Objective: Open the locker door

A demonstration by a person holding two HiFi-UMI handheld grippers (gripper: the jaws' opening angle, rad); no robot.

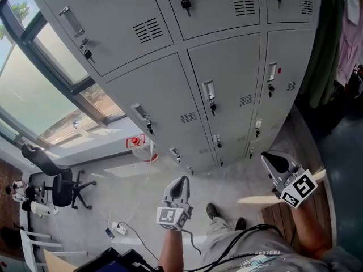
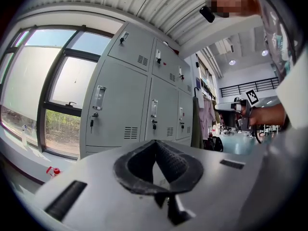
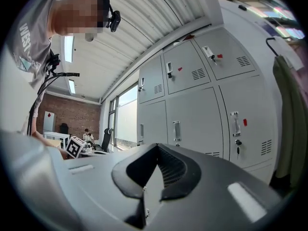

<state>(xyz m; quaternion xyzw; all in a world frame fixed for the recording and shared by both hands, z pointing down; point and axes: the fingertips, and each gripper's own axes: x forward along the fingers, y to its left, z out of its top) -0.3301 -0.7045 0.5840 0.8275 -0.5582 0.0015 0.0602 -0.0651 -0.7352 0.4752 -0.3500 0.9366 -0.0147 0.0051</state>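
A bank of pale grey metal lockers [image 1: 227,78] stood along the wall with every door in the head view shut, each door carrying a small upright silver handle [image 1: 209,89] and a key hanging from the lock below it. The person stood back from the lockers, holding both tools level and pointed toward them, well apart from any door. The left tool [image 1: 182,181] had its black ribbed jaws pressed together on themselves, gripping no object. The right tool [image 1: 271,159] was likewise closed tip to tip, its black-and-white marker cube [image 1: 299,190] facing the head camera. A stretch of pale grey concrete floor [image 1: 238,180] lay between the person's dark shoes [image 1: 214,211] and the foot of the lockers. To the left, large dark-framed windows [image 1: 39,78] ran along the adjoining wall. A small red-and-white object [image 1: 136,142] sat on the floor near the locker corner. Farther left stood a black swivel office chair [image 1: 63,189], with a white power strip [image 1: 119,228] on the floor near it. At the lockers' right end hung a dark green garment [image 1: 324,44], just beside the last column of doors. Brown wooden boards [image 1: 282,215] lay under the right tool, and a black cable [image 1: 241,233] trailed across the person's grey shirt.
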